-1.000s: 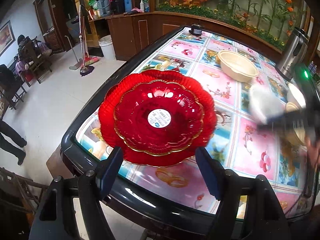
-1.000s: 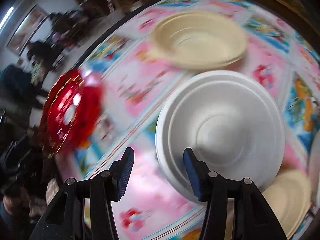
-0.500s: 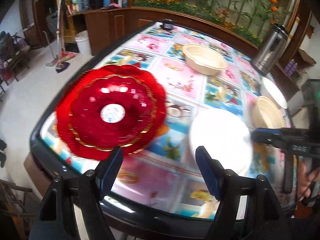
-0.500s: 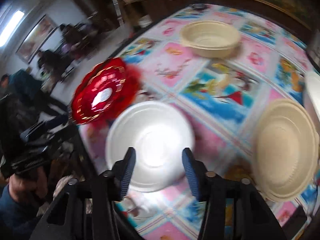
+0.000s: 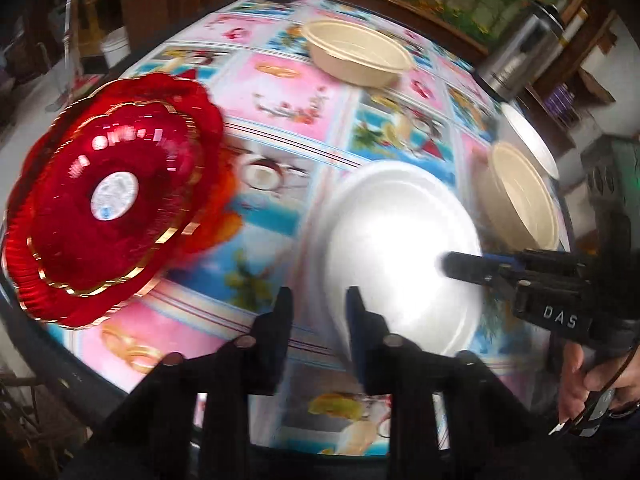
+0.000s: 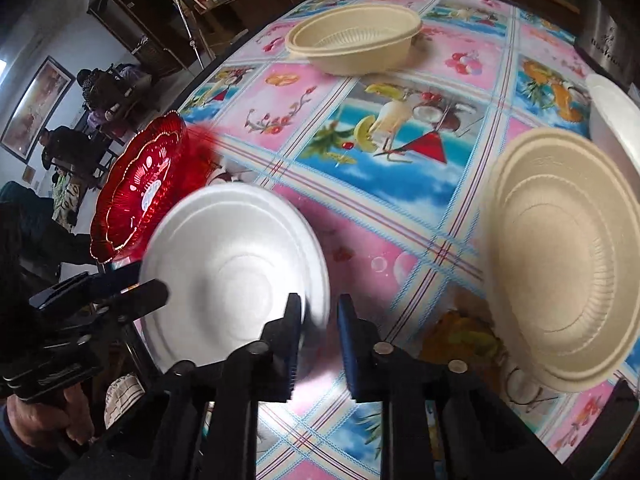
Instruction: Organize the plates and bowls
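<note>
Left gripper (image 5: 316, 312): our jaws closing on white plate (image 5: 400, 252) rim, it seems.
Right gripper (image 6: 318, 320): jaws closing on its opposite rim.

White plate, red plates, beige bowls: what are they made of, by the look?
White plate: probably foam, matte with soft moulded rings. Red plates: likely translucent plastic, possibly glass; glossy, ribbed, gold-edged scalloped rims, sticker in the centre. Beige bowls: apparently moulded pulp or fibre, dull, with fine ribbing inside.
</note>
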Demonstrator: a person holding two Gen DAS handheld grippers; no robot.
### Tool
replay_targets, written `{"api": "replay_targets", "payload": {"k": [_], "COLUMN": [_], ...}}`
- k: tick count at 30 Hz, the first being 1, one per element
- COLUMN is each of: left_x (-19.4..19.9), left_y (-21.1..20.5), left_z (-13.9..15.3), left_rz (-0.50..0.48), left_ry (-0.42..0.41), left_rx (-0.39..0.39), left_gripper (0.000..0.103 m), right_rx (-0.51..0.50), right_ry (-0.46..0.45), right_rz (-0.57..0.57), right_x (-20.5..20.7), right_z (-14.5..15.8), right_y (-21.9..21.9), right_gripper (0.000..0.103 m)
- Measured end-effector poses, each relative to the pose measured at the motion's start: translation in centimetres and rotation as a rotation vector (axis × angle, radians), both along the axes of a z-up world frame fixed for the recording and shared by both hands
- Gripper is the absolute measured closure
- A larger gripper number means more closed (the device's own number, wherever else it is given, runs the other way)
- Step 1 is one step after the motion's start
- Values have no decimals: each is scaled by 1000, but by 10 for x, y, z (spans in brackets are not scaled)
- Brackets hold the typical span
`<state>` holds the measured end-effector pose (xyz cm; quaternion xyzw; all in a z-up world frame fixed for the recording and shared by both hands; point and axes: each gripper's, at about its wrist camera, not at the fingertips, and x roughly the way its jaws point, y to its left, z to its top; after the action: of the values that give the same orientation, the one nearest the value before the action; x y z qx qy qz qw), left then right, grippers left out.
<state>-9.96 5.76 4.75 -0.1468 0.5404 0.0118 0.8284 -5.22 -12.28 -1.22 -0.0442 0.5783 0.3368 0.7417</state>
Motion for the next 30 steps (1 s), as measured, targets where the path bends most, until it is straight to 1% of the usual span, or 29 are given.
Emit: {"api": "replay_targets", "payload": {"k": [1, 3, 5, 9, 17, 21, 30], "left_x": [-1, -4, -7, -14, -25, -36, -57], "left_y": [-6, -12, -11, -8, 5, 18, 46], "left_z": [-1, 2, 6, 16, 28, 38, 46], "left_rz": [-18, -31, -28, -14, 17, 45, 111], "left_ry": [3, -1, -8, -37, -61, -87, -102], "left_rx": [19, 72, 92, 124, 160, 174, 184], "left_gripper": [83, 83, 83, 83, 83, 83, 83], "right_rx": [-2, -2, 4, 30, 56, 69, 87], "right_ry": [-6, -33, -55, -64, -58, -63, -73], "right_rz": [8, 27, 32, 45, 78, 103, 172], "right_x": [-4, -13, -18, -24, -29, -33, -45], "right_z": [2, 8, 15, 29, 37, 45, 55], "right_y": [0, 2, 2, 1, 15, 29, 64], "right_gripper": [89, 90, 91, 91, 91, 91, 91]}}
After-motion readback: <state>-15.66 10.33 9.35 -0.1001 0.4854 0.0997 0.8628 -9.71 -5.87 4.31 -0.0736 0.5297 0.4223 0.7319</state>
